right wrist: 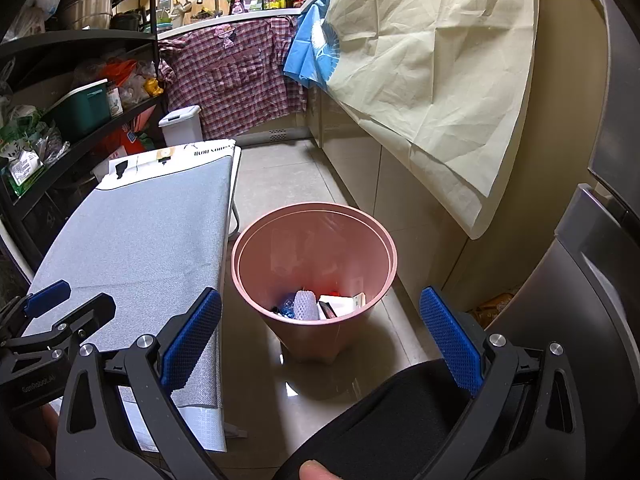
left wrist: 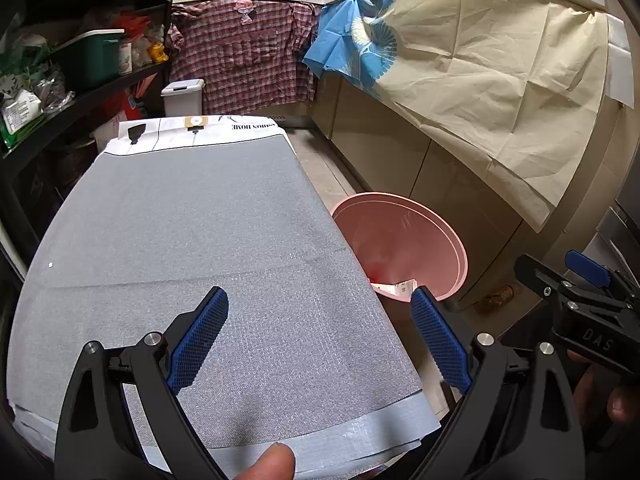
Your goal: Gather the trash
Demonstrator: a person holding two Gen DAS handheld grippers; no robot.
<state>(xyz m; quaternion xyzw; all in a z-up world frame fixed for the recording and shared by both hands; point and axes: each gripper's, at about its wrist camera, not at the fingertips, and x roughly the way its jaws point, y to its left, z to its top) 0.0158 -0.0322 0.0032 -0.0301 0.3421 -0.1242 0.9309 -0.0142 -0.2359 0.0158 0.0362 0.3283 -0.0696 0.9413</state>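
1. Surface: a long desk [left wrist: 192, 240] covered in grey woven cloth, a white printed sheet showing at its far end; bare of loose items in both views.
2. Room: narrow kitchen; tiled floor [right wrist: 280, 184]; black shelving [left wrist: 80, 92] on the left stocked with packets and a green box [left wrist: 90, 54]; a white lidded container [left wrist: 182, 98] past the far end of the desk; a plaid shirt [left wrist: 240, 52] hung from the counter edge at the back; a cream and blue cloth [left wrist: 480, 72] draped over the cabinets on the right.
3. Bin: pink bin [right wrist: 314, 272] upright on the floor just beside the desk's right edge.
4. Trash: trash [right wrist: 320, 304] lies at the bottom of the bin; a blue wrapper, a white textured piece and white cartons can be made out.
5. Left hand-held gripper [left wrist: 318, 336]: blue pads spread wide; nothing between them; poised above the near end of the desk, touching nothing.
6. Right hand-held gripper [right wrist: 320, 340]: pads spread wide and empty; held above the floor, pointed at the bin's mouth; a dark padded object [right wrist: 380, 424] sits beneath it at the lower frame edge.
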